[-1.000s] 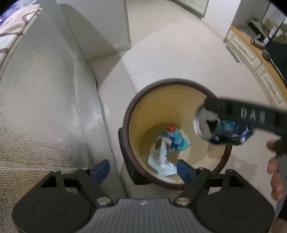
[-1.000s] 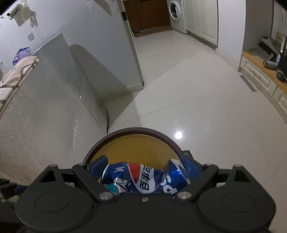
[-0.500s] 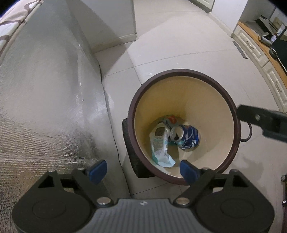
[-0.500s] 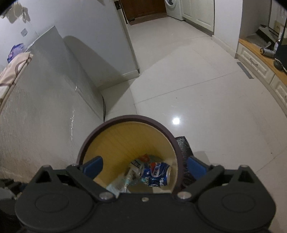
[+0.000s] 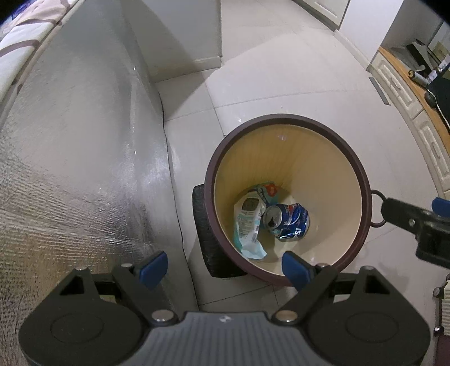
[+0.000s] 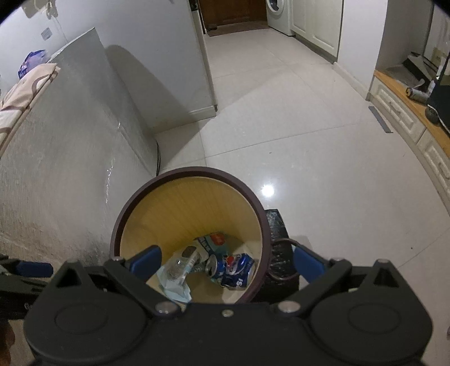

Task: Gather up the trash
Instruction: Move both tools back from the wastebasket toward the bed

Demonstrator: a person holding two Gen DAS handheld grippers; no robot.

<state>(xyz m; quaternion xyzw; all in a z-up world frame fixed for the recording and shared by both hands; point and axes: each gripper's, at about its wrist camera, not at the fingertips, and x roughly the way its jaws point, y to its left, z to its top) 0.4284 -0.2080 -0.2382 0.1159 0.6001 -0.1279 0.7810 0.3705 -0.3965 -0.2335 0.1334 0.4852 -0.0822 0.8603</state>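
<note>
Currently: crushed blue aluminium drink can lying beside pale crumpled plastic wrapper at the bottom of round brown-rimmed cream bin; my left gripper and right gripper both wide, empty, recently widened; risk: clipping the rim, tipping bin

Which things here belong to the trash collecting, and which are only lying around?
Belong to the job:
- bin
- crushed blue can inside it
- pale wrapper inside it
- left tongs, open
- right tongs, open

Just there:
- silver foil sheet
- cabinet with wooden top
- washing machine
</note>
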